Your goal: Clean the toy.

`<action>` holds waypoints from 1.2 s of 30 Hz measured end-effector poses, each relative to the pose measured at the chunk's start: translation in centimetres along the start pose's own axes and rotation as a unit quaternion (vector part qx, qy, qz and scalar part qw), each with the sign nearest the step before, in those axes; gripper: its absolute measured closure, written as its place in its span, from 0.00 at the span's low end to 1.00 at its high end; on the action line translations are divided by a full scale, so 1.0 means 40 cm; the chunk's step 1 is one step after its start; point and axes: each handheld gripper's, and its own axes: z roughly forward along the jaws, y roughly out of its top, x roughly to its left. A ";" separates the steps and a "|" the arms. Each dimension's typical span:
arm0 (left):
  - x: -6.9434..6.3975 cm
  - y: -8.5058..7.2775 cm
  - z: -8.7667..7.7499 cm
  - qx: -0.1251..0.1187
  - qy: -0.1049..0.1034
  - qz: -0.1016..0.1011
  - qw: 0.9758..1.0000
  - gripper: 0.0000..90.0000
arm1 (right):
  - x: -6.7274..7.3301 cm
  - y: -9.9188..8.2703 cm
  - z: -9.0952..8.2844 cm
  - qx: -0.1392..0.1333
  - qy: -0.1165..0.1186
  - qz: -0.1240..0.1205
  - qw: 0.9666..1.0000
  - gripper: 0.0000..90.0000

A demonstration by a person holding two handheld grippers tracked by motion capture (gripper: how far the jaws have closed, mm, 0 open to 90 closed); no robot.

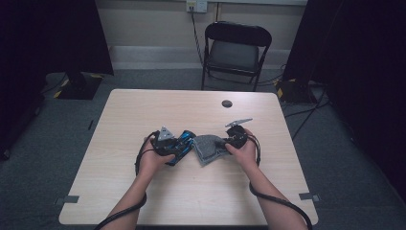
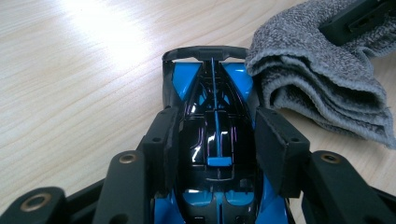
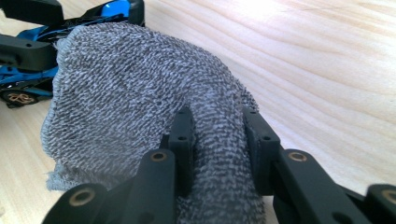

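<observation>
the left gripper (image 2: 212, 140) was pinching the toy car (image 2: 212, 116) by its two sides, the blue and black body lying between the jaws with its rear wing pointing away from the gripper, low over the table (image 1: 143, 191). the right gripper (image 3: 217, 135) was pressed together on a bunched fold of the grey cloth (image 3: 135, 93), which hung in front of its jaws and touched the far end of the car. the step in hand seemed to be wiping the car with the cloth. the next move probably called for a steady hold on the car while the cloth was drawn along its body, without letting the fold slip out.
</observation>
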 end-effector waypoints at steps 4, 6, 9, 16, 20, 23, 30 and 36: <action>0.000 0.000 0.000 0.000 0.000 0.001 1.000 0.57 | -0.005 0.004 -0.001 0.002 -0.007 0.001 1.000 0.76; 0.000 0.000 0.000 0.001 0.000 0.001 1.000 0.57 | -0.008 0.005 -0.002 0.003 -0.008 0.002 1.000 0.76; 0.000 0.000 0.001 -0.001 0.000 0.001 1.000 0.57 | -0.009 0.007 -0.002 0.003 -0.014 0.001 1.000 0.76; 0.000 0.000 0.001 -0.001 0.001 0.001 1.000 0.57 | -0.015 0.012 -0.003 0.004 -0.024 0.006 1.000 0.76; 0.000 0.000 0.001 0.000 0.000 0.000 1.000 0.57 | -0.023 0.011 -0.006 0.003 -0.027 0.013 1.000 0.76; 0.000 0.000 0.001 0.000 0.000 0.000 1.000 0.57 | -0.029 0.010 -0.008 0.001 -0.032 0.016 0.999 0.76; 0.000 0.000 0.001 -0.001 0.000 0.000 1.000 0.57 | -0.042 0.009 -0.016 -0.001 -0.037 0.023 0.999 0.76; 0.000 0.000 0.002 -0.002 0.001 0.001 1.000 0.57 | -0.053 0.006 -0.025 -0.007 -0.044 0.030 0.999 0.76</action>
